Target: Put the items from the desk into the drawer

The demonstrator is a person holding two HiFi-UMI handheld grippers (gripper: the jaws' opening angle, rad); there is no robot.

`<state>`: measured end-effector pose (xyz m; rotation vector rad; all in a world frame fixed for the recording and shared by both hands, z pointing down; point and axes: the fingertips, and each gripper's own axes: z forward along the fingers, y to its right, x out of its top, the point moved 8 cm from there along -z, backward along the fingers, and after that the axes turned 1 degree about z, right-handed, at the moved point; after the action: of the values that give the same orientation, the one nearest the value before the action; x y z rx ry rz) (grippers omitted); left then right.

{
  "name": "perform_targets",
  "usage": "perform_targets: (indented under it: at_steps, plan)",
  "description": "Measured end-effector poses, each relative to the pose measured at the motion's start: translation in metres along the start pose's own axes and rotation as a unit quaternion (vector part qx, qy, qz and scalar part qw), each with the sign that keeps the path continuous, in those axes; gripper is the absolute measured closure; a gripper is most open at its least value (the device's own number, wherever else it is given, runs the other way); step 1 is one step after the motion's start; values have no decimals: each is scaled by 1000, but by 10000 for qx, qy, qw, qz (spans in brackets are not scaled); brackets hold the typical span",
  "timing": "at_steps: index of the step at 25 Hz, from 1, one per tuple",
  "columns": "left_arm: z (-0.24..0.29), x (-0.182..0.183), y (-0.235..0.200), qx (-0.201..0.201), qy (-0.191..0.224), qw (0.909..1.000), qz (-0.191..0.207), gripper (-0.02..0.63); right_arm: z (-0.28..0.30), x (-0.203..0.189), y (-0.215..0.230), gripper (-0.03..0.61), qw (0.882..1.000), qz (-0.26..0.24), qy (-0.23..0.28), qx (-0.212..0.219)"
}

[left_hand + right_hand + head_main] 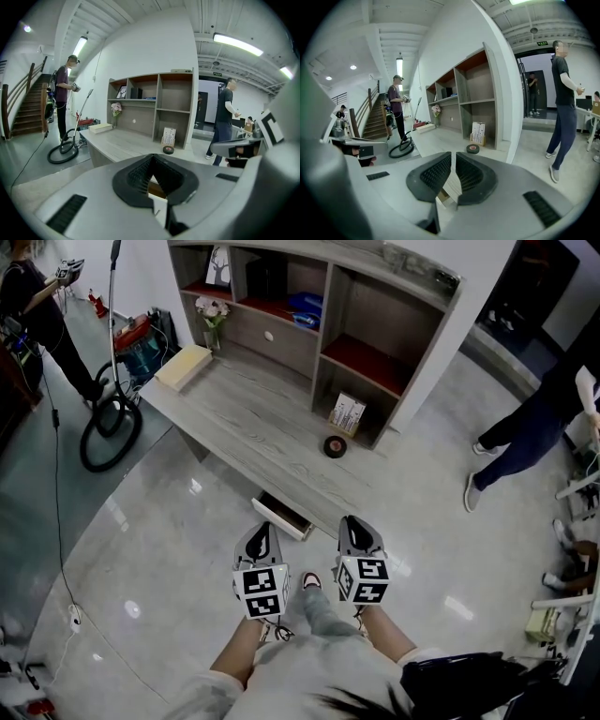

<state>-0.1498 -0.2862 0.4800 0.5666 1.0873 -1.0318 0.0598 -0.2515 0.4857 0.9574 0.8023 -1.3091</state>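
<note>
Left claw (263,531) shut, tips meeting, empty. Right claw (360,523) shut, empty. Both side by side, apart from counter (253,418). Drawer (281,516) part open under counter edge, 12 o'clock of left claw. Tape (335,446) on counter, 12 o'clock of right claw, near pack (347,413). Box (184,367) at counter's 10 o'clock end.

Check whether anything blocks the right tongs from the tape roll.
Nothing visible does. The tape roll lies alone on the bare desk, beyond the shut, empty right tongs. The nearest thing, a box, stands behind it.
</note>
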Motion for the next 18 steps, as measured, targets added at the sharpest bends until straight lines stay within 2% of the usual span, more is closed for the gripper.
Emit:
perform_targets:
  at_steps: [4,18]
  plan:
    - [8,-4,0,4,-93,10000,-20,617,11,1,5,533,9999,52,-91,56]
    - [57,-10,-10,245,-403,9988,-143,617,81,11,31,495,9990,-52,-407,195]
